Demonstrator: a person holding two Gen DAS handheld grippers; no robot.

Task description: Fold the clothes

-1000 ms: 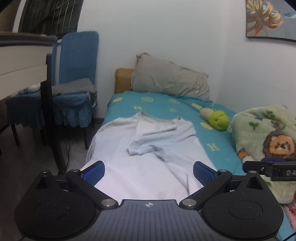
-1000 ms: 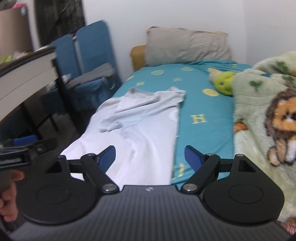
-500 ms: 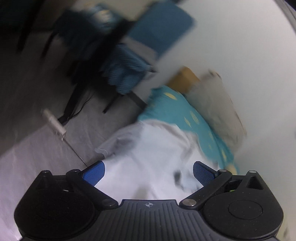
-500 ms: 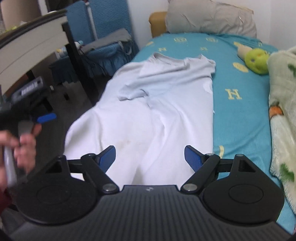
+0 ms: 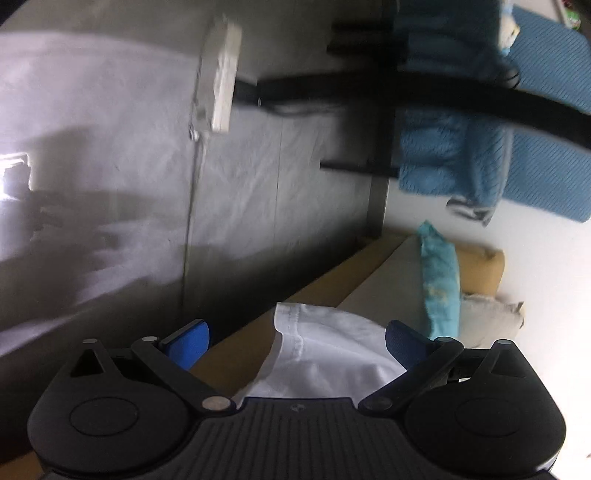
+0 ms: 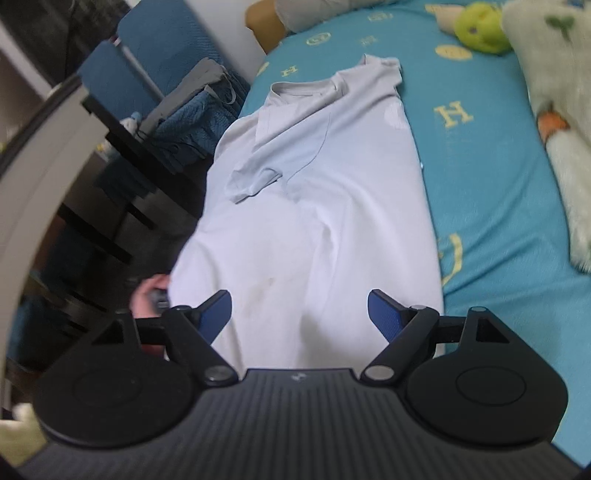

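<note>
One pale grey-white cotton T-shirt (image 6: 317,206) lies lengthwise on the teal patterned bed sheet (image 6: 491,177), collar toward the headboard, hem toward the cameras. Its near-left edge drapes over the bed side. One sleeve is already flipped in across the chest.

Right gripper (image 6: 299,314): blue pads spread wide, hovering over the hem, nothing between them, no contact that I can see.
Left gripper (image 5: 295,343): rolled on its side, low beside the bed frame, jaws also spread. The stitched hem corner (image 5: 295,325) sits between the pads but they aren't pressing on it. The hand (image 6: 147,295) holding it shows at the shirt's left edge in the right wrist view.

Step in hand, my read: grab both hem corners for the lengthwise fold.
- Left: push in until the stitched seam is past the pads, then close. Catch both layers, not just the top one.
- Right: drop onto the opposite hem corner, near the right edge rather than mid-hem.
- Lift both evenly and keep the hem taut so the folded-in sleeve doesn't slide out.
- Risk: the overhanging side drags the shirt off the bed if only one corner lifts.

Count:
- shirts: 1
- grippers: 2
- green plush toy (image 6: 480,26): 1
- cream fleece blanket with animal print (image 6: 554,110): 1
- blue fabric chairs (image 6: 155,48): 2, as far as I can tell
- white power strip on the floor (image 5: 219,77): 1
</note>
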